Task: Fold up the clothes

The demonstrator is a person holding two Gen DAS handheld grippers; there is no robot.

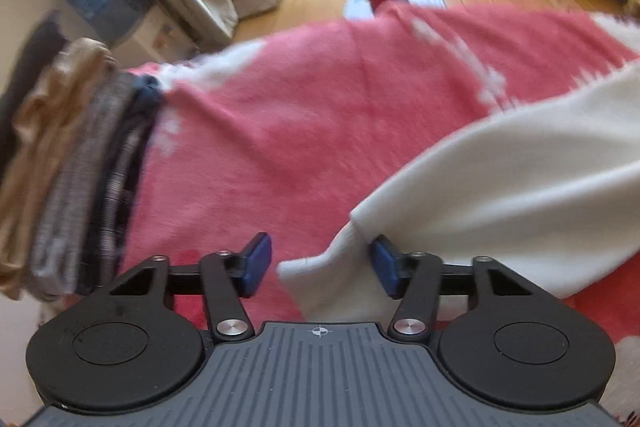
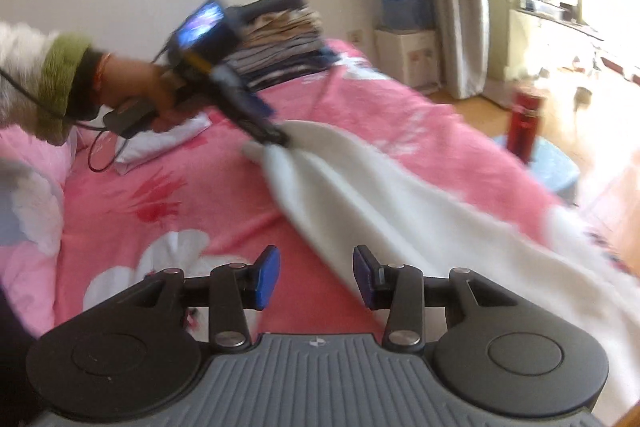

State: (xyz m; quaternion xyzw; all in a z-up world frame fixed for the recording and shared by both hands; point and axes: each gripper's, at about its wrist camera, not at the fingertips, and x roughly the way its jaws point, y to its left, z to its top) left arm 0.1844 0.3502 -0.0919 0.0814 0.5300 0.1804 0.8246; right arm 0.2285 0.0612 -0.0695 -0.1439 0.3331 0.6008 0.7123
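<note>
Left wrist view shows the left hand-held gripper (image 1: 320, 265) with blue pads spread; a corner of the soft white fleece garment (image 1: 500, 187) lies between them, brushing the right pad, not pinched. The garment sprawls over the pink floral bedspread (image 1: 280, 127), right of a blurred stack of folded clothes (image 1: 80, 167). Right wrist view: the right hand-held gripper (image 2: 315, 277) is spread and empty above the bedspread, while a hand (image 2: 140, 87) in a green cuff angles the left one down.

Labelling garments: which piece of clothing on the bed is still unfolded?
The white garment, spread loose across the pink bedspread by the left tool. The others sit in a folded stack at the bed's far edge.
</note>
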